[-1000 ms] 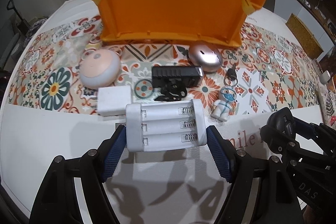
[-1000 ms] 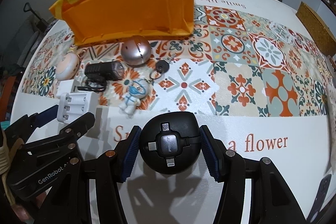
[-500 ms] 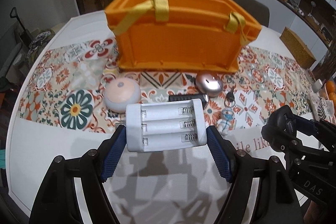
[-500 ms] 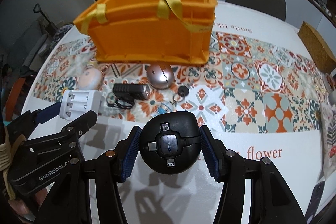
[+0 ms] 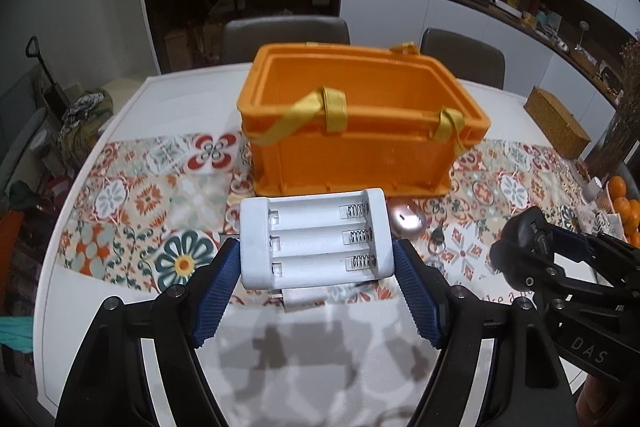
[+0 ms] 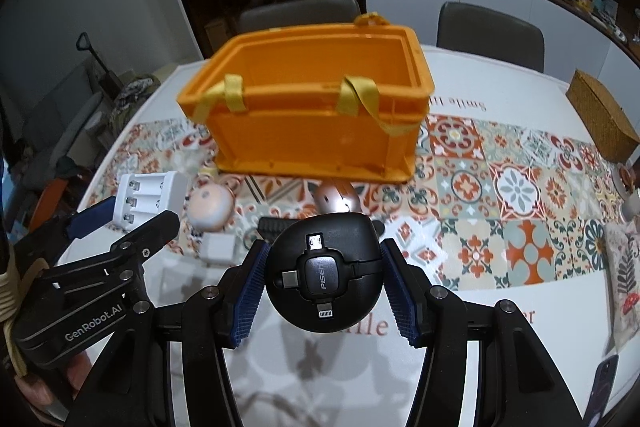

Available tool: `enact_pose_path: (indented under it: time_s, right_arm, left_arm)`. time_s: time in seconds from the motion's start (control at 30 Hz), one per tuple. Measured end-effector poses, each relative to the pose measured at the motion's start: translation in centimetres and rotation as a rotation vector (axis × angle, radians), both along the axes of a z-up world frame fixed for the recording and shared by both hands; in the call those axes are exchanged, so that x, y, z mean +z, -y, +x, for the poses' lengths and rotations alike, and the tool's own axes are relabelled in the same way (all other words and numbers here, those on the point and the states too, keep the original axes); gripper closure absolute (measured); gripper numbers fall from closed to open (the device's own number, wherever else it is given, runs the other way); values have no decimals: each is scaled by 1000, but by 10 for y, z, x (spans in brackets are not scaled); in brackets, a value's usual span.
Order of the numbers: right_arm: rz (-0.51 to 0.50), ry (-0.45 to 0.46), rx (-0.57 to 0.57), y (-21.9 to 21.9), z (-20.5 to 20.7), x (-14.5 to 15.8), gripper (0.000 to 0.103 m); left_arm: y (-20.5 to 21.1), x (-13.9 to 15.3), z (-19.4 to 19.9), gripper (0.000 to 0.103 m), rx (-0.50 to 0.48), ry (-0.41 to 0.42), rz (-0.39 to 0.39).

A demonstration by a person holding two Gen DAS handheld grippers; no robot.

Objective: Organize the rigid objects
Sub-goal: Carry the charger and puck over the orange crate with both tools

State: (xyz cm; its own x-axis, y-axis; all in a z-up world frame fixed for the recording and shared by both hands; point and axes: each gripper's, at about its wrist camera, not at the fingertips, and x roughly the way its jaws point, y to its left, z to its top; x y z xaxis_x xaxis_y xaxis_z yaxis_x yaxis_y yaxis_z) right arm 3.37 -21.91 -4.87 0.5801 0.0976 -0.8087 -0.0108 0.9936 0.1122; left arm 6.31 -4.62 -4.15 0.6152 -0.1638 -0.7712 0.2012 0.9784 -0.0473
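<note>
My left gripper (image 5: 316, 259) is shut on a white battery charger (image 5: 314, 237) with three empty slots, held above the table. My right gripper (image 6: 322, 281) is shut on a round black multi-plug cable reel (image 6: 324, 275), also lifted. An orange crate (image 5: 360, 131) with yellow straps stands open beyond both, its inside visible and bare. On the patterned runner below lie a pink round gadget (image 6: 211, 206), a rose-gold mouse (image 6: 336, 197), a black flashlight (image 6: 274, 227) partly hidden, a white adapter (image 6: 219, 247) and a key (image 5: 437, 237). The charger (image 6: 148, 197) and left gripper (image 6: 120, 223) show at left in the right wrist view.
A wicker box (image 6: 600, 119) sits at the table's far right. Two chairs (image 5: 286, 35) stand behind the table, before dark shelves. Oranges (image 5: 624, 207) lie at the right edge. A phone (image 6: 602, 387) rests near the front right corner.
Both grippers have risen with their objects and tilted up. The crate's open top has come into view, and the items on the runner look smaller and lower.
</note>
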Motion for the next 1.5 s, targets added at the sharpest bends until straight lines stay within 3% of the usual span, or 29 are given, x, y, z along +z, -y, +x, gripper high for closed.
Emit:
enact_pose_path:
  time_s: [0.53, 1.13, 1.5]
  right_arm:
    - [-1, 88, -21, -22, 22, 31, 47]
    - [-7, 98, -59, -25, 86, 50, 47]
    - [15, 68, -96, -12, 126, 60, 47]
  left_arm:
    - [-17, 33, 27, 27, -38, 54, -30]
    - [-16, 59, 84, 26, -65, 88, -15]
    - [-5, 71, 127, 27, -98, 51, -31]
